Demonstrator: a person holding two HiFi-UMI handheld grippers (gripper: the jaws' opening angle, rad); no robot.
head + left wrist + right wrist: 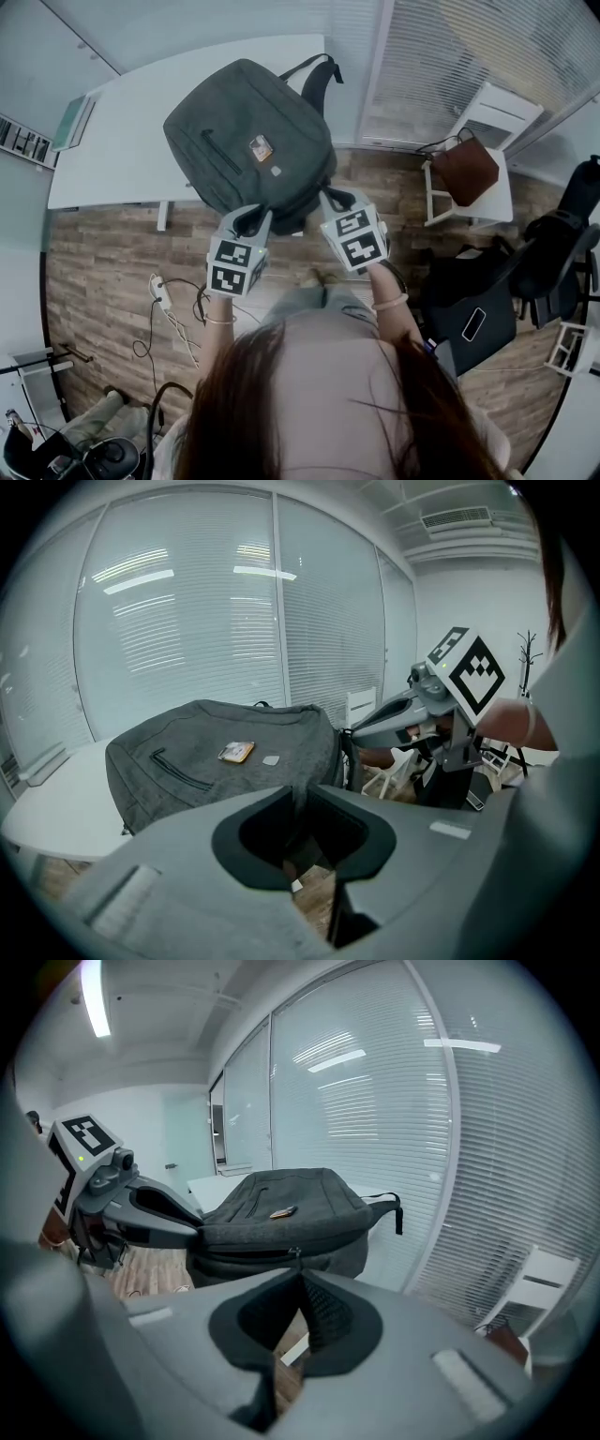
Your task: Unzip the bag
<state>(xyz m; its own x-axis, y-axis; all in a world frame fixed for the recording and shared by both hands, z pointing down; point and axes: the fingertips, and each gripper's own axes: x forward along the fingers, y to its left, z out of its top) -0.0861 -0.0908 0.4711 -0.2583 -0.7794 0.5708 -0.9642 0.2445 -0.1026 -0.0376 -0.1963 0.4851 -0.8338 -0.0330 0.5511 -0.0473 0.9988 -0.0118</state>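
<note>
- Grey woven cloth makes up the bag [248, 141]. It lies flat on a white table [112, 122] straight ahead of both grippers, with its near end jutting past the table edge toward them.
- At that near end the left gripper [298, 795] has its jaws almost together, pinched on a fold of the bag's edge. Its partner sits just to its right at the same end.
- Just beyond the tips of the right gripper [299, 1277] hangs the pull [294, 1254]. The jaws are closed and seem to nip its tab.
- Across those tips the zip [244, 1255] runs left and right along the bag's end face. A dark slit shows left of the pull; I cannot tell whether that stretch is already open.
- Soft and floppy, the shell will likely buckle and bunch under the slider instead of resisting it. It may also slide on the smooth tabletop.
- Because the bag overhangs the edge, a tug toward the grippers could drag it off.
- The small tab is the best hold for the pulling jaws. The cloth right beside the zip suits the bracing jaws, kept taut against the pull.
</note>
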